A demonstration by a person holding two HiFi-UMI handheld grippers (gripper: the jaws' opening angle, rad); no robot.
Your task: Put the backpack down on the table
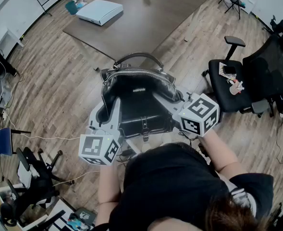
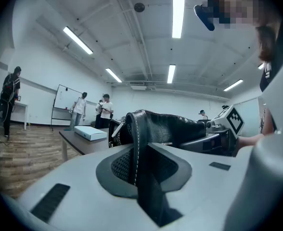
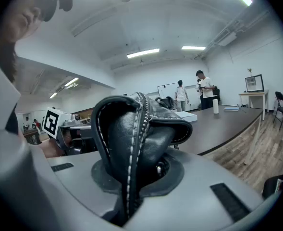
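Carry step: backpack is held over the floor, short of the surface at 12 o'clock. Left gripper and right gripper both have fingers clenched on its leather edges. Next: move forward, lower onto bare top. Box at 11, chair at 3; neither seems to block.

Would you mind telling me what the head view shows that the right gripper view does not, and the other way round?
Only the head view shows the curved carry handle and the front buckle. Only the right gripper view shows people near a whiteboard and the ceiling lights. Both show the black backpack, held short of the table, and the white box lying on it.
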